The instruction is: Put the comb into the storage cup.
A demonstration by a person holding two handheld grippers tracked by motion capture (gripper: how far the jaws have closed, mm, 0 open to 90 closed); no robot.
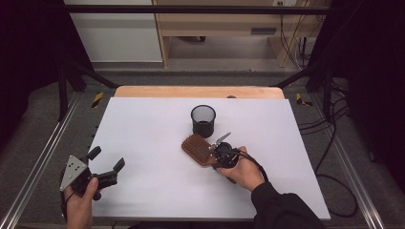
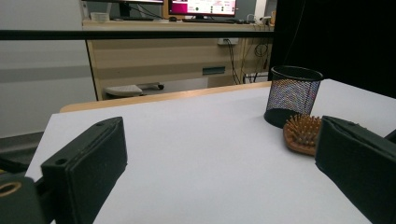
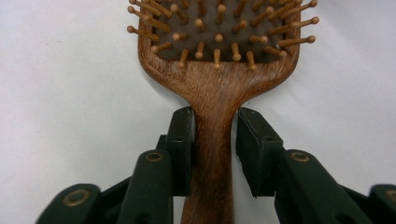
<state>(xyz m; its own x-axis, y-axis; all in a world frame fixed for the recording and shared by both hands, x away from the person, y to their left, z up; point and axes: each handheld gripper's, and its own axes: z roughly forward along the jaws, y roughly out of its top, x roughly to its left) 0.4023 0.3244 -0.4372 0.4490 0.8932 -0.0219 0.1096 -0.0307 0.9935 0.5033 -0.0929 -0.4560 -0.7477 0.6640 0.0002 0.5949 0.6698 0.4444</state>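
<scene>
Nearest the person, at the front left corner of the desk, the left tool rests in the left hand with its jaws spread wide and nothing between them. Its own view looks low across the white sheet and gives what the high view cannot: the far side of the room, with a wooden bench and lit monitors behind a dark rail.

Farther in, right of the middle, the right hand holds the right tool at the wooden hairbrush, which lies flat on the desk, bristles up, head pointing away and to the left. From above, the tool's body covers the handle, so the grip cannot be read there. The right tool's view settles it: the handle runs straight between the two black pads; the left pad lies against the wood, while a thin strip of white still shows between the handle and the right pad. So the jaws are drawn in close around the handle, touching on one side, not pinching it from both.

Beyond the brush head, just apart from it, a black mesh cup stands upright. In the left tool's view the brush peeks out beside the right jaw, with the cup right behind it
</scene>
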